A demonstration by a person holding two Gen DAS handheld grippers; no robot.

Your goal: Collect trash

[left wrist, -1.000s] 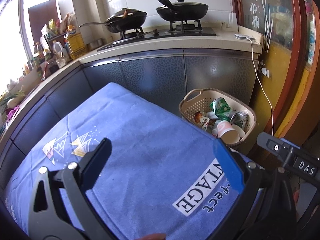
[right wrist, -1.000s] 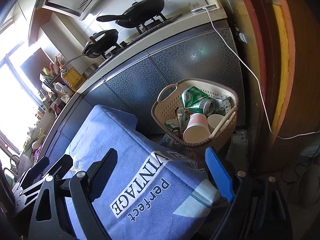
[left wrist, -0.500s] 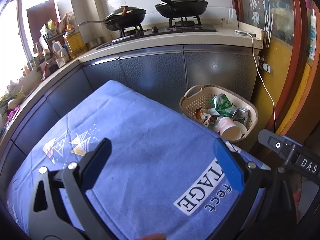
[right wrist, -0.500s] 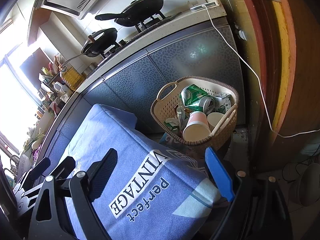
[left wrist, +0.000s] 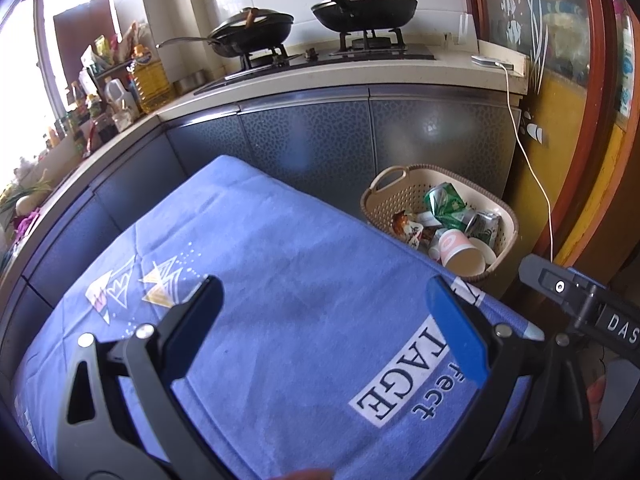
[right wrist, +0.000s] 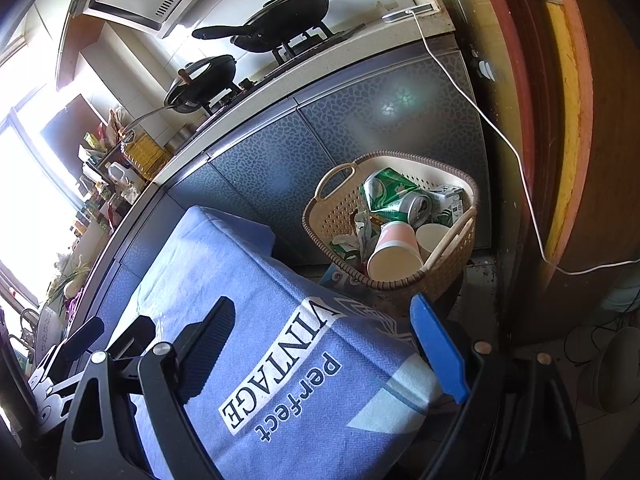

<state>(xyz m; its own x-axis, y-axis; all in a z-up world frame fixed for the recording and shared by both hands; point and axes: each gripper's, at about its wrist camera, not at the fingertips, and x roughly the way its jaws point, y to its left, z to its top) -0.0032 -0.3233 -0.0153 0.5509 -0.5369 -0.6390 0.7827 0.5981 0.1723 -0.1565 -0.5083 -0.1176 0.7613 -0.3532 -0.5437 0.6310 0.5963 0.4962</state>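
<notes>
Nearest the cameras, the left gripper (left wrist: 324,320) is hovering over the blue cloth (left wrist: 280,280) with its jaws standing wide apart and nothing between them; one finger is matte black, the other faced with a smooth blue pad. The right gripper (right wrist: 332,344) is hanging over the cloth's right edge in the same way, jaws spread and empty. In the left wrist view part of the right gripper's dark body is showing past the tabletop's right edge.

The cloth is draping over the tabletop, a soft woven fabric with a fine herringbone texture, faint fold creases, small printed triangles near its left side and a white block reading "VINTAGE perfect" (right wrist: 280,384) toward the near right corner. Its top surface is lying bare.

Just beyond the tabletop's far right corner, a beige plastic basket (right wrist: 324,208) with perforated walls and looped handles is sitting low by the cabinets. The trash is lying inside it: a crushed green aluminium can (right wrist: 394,200), a pink-and-white paper cup (right wrist: 394,252) tipped on its side with its mouth facing the cameras, a second paper cup (right wrist: 432,238), a small carton (right wrist: 450,200) and crumpled wrappers.

Behind the basket, dark pebble-textured cabinet doors (left wrist: 312,140) are running under a pale stone counter (left wrist: 360,76). Two black pans (left wrist: 364,6) are resting on a gas hob, and a white cable (right wrist: 512,148) is trailing down from the counter's right end.
</notes>
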